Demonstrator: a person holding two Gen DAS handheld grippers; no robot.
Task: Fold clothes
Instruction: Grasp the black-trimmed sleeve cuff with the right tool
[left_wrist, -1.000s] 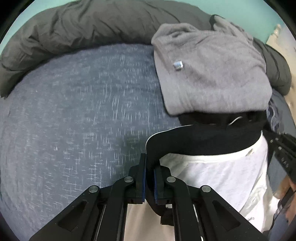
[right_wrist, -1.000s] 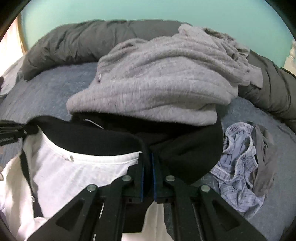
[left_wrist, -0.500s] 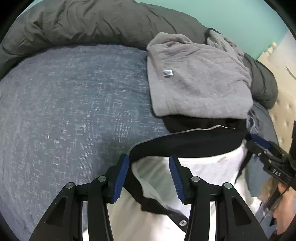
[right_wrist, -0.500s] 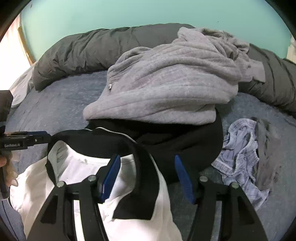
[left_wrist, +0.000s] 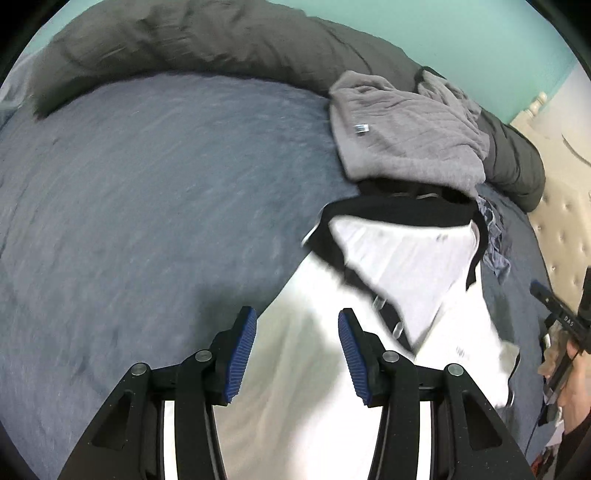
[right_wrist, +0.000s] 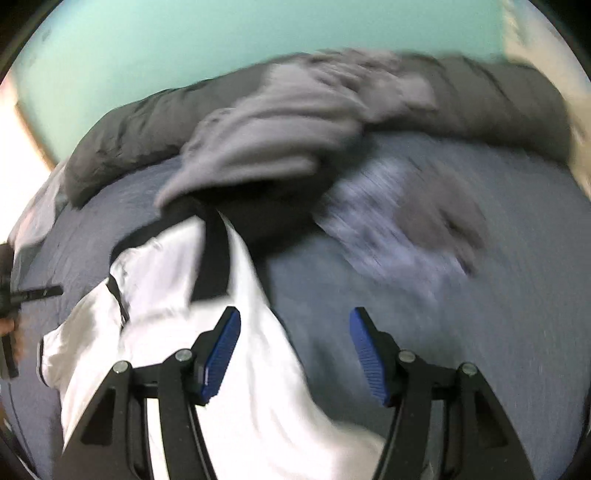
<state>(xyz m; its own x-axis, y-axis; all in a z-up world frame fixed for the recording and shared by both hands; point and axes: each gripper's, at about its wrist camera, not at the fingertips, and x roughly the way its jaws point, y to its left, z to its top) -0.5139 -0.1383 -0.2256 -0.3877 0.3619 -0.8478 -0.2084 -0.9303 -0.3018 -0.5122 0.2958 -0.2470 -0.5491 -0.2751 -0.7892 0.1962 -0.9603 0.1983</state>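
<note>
White shirt (left_wrist: 413, 266) with black collar lies spread on bed.

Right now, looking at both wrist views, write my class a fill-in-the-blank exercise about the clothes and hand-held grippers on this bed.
1. The jaws of the left hand-held gripper stand ____.
2. The white shirt has a collar coloured ____.
3. The grey sweater lies on top of a ____ garment.
4. The pads on the right hand-held gripper are coloured ____.

Missing words: open; black; black; blue.
</note>
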